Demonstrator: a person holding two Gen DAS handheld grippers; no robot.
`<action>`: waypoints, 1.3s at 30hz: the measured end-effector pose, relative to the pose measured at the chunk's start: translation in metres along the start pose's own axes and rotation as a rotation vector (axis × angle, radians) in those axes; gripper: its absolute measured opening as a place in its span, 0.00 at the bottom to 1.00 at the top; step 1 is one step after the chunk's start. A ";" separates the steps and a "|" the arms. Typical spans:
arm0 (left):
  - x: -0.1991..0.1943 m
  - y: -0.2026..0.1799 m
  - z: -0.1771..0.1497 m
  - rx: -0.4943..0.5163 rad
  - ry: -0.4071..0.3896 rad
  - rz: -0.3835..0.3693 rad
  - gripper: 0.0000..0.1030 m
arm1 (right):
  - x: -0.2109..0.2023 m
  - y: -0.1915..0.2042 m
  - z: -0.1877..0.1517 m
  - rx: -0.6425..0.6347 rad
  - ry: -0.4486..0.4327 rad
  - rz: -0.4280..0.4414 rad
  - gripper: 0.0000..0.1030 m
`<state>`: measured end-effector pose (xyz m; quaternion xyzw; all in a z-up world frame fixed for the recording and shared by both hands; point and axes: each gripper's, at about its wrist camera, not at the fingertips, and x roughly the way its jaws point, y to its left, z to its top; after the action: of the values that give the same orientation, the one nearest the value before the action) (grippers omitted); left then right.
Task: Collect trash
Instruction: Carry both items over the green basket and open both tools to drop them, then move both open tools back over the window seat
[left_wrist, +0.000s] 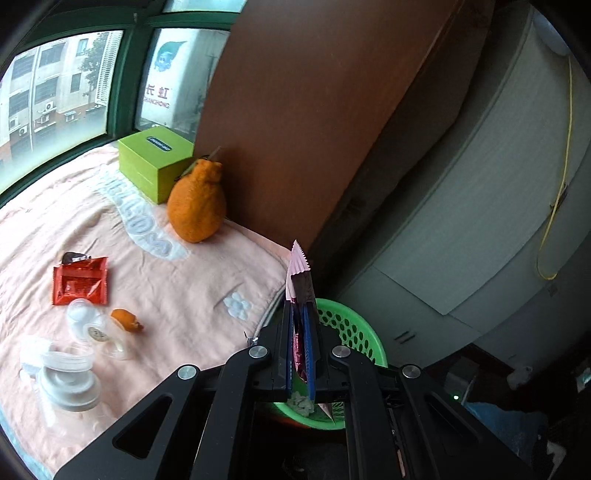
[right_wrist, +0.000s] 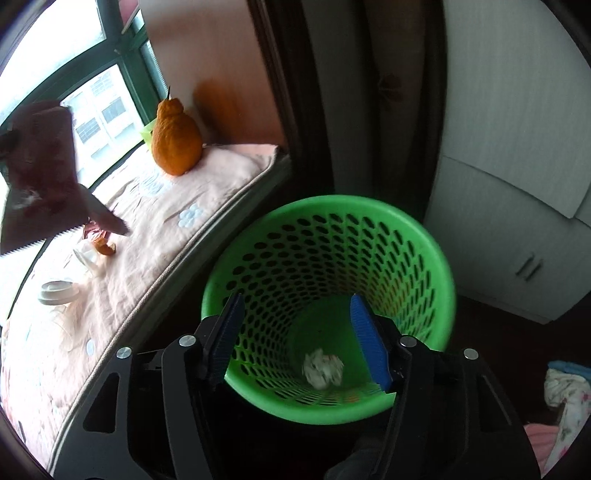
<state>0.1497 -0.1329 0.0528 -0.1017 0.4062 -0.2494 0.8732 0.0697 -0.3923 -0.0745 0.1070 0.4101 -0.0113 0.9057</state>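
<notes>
1. Left wrist view: the left gripper (left_wrist: 301, 314) is pressed together on a pink wrapper (left_wrist: 300, 275), whose serrated top sticks up beyond the fingertips.
2. Just beyond and below it, the green basket (left_wrist: 354, 325) is seen.
3. Off to its left, a red packet (left_wrist: 80, 280), orange peel (left_wrist: 125, 320) and a whole orange fruit (left_wrist: 196, 205) are spread on the peach blanket (left_wrist: 177, 291).
4. Right wrist view: the right gripper (right_wrist: 299, 332) is spread, with nothing between its pads, above the basket; crumpled paper (right_wrist: 323, 369) is seen at the bottom.
</notes>
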 end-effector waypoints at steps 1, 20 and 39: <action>0.010 -0.005 -0.002 0.008 0.015 -0.010 0.05 | -0.005 -0.004 0.000 0.002 -0.012 -0.006 0.62; 0.182 -0.058 -0.063 0.102 0.360 0.017 0.20 | -0.039 -0.058 -0.012 0.079 -0.085 -0.059 0.69; 0.087 -0.007 -0.056 0.037 0.198 0.103 0.66 | -0.054 -0.011 -0.007 0.010 -0.110 0.014 0.73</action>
<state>0.1526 -0.1831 -0.0381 -0.0396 0.4904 -0.2202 0.8423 0.0273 -0.4057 -0.0409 0.1135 0.3591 -0.0130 0.9263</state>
